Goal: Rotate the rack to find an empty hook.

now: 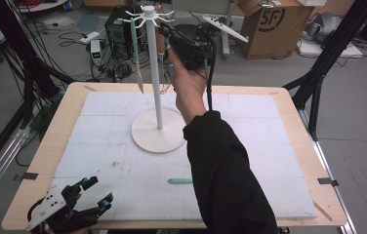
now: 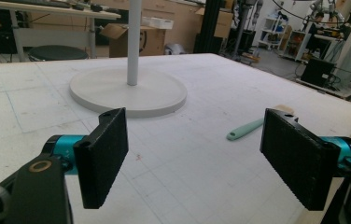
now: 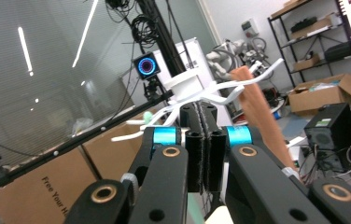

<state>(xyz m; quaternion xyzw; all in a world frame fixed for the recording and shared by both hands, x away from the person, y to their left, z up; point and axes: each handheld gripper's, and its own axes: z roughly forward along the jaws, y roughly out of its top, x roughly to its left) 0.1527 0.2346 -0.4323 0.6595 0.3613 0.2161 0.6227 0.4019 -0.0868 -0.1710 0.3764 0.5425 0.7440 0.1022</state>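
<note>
A white hook stand (image 1: 159, 97) rises from its round base (image 2: 127, 91) in the middle of the white mat. A green-handled utensil with a wooden tip (image 1: 135, 48) hangs from a hook on the stand's left side. Beside the hooks hangs a brown blade (image 3: 257, 109). My right gripper (image 1: 165, 30) is held high at the hook ring (image 3: 197, 95), its jaws pressed shut; I cannot tell whether anything is between them. A second green-handled utensil (image 1: 180, 181) (image 2: 246, 129) lies flat on the mat. My left gripper (image 1: 98, 191) (image 2: 197, 144) rests open near the front left corner, nothing between its pads.
The white mat (image 1: 250, 146) covers a wooden table (image 1: 54, 131). The person's dark sleeve (image 1: 225, 175) crosses the front middle of the mat. Cardboard boxes (image 1: 269, 24), a computer tower (image 1: 118, 29) and cables sit on the floor behind the table.
</note>
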